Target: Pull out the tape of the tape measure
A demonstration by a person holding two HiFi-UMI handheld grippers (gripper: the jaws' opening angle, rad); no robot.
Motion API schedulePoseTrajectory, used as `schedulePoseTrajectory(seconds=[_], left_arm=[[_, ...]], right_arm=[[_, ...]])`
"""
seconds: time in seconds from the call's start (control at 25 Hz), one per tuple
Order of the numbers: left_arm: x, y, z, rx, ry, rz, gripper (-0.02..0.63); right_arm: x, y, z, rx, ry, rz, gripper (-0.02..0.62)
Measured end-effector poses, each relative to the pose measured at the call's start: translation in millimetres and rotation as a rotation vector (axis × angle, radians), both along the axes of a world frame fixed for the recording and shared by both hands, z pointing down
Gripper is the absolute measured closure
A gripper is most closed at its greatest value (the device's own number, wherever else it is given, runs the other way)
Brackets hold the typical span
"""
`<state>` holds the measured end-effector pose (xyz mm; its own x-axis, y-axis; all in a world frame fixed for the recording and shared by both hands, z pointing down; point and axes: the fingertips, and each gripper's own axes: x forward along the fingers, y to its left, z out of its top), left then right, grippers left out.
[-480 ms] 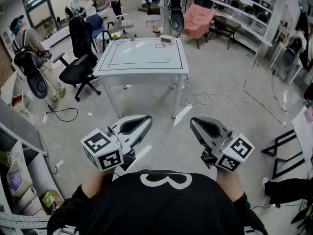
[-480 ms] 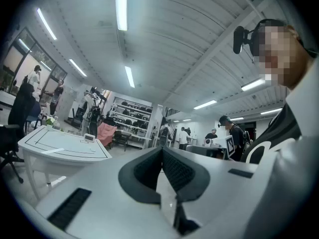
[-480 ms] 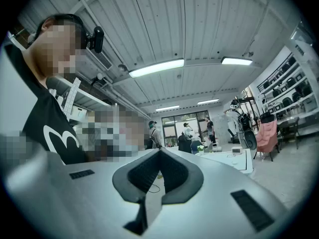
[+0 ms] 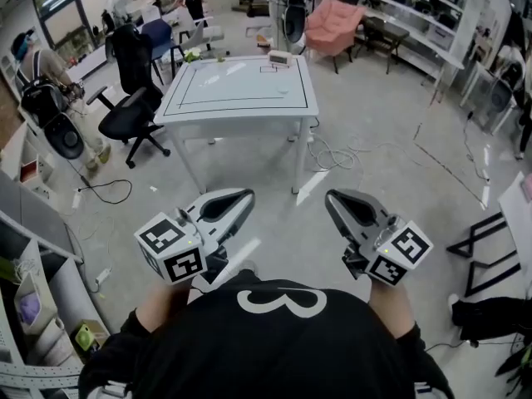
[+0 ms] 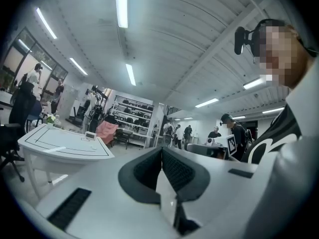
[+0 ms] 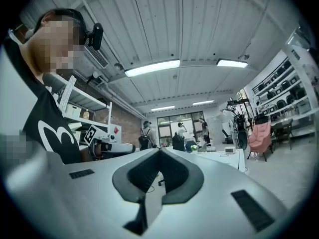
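Observation:
A white table (image 4: pixel 241 106) with black border lines stands some way ahead on the grey floor. At its far edge sits a small pale boxy object (image 4: pixel 280 56), also in the left gripper view (image 5: pixel 90 134); it is too small to identify. My left gripper (image 4: pixel 248 194) and right gripper (image 4: pixel 331 196) are held level in front of the chest, well short of the table. Both are shut with nothing between the jaws, as the left gripper view (image 5: pixel 162 150) and the right gripper view (image 6: pixel 160 151) show.
Black office chairs (image 4: pixel 129 110) stand left of the table and a pink armchair (image 4: pixel 332 23) behind it. Loose cables (image 4: pixel 332 152) lie on the floor by the table's right leg. People (image 4: pixel 41 65) stand at the left, and shelving lines the right wall.
The table sits slightly higher in the head view than before. Both grippers keep almost the same place and stay shut.

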<state>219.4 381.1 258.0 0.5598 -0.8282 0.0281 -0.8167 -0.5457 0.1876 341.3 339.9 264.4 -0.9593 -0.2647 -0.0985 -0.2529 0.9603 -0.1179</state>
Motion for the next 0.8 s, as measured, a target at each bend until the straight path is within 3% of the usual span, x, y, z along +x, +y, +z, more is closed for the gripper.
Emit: schedulePoseTrajectory(seconds=[0.2,0.56,0.8], left_arm=[[-13,-16,10,-0.025,0.024,-0.019,0.601],[-35,-62,26,-0.046,0.02,-0.011,0.521],[-70,-113,43,-0.071,0.037,0.003,0.484]], right_arm=[[4,-19,11,-0.025,0.012,0.029,0.578],[-9,-66,31,-0.031,0.056,0.081,0.356],[-38,-118,42,-0.05,0.079,0.115,0.313]])
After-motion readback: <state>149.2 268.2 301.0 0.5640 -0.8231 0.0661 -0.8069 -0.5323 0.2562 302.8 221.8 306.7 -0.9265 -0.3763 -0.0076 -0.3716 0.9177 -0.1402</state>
